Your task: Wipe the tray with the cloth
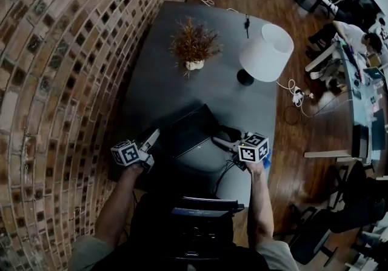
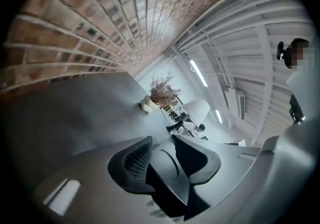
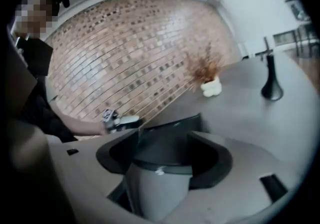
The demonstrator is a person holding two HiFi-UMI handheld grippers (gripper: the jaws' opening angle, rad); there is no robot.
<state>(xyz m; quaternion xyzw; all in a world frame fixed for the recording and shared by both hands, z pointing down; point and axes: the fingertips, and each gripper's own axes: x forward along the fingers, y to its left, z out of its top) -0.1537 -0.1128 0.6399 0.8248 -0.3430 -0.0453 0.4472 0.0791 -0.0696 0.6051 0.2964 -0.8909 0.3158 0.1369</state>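
A dark flat tray point(image 1: 191, 130) sits slanted over the near part of the dark grey table point(image 1: 163, 76). My left gripper point(image 1: 153, 137) is shut on its left edge and my right gripper point(image 1: 219, 142) on its right edge. In the left gripper view the tray's dark edge point(image 2: 167, 168) fills the gap of the left gripper point(image 2: 172, 160). In the right gripper view the tray point(image 3: 167, 130) runs from the right gripper point(image 3: 165, 150) to the left gripper point(image 3: 120, 123) at its far side, and a pale surface shows below the rim. I cannot make out a cloth.
A dried plant in a white pot point(image 1: 194, 45) and a white-shaded lamp point(image 1: 265, 51) stand further back on the table. A brick wall point(image 1: 54, 82) runs along the left. A cable point(image 1: 225, 171) hangs at the near edge. Something blue point(image 1: 268, 156) shows beside the right hand.
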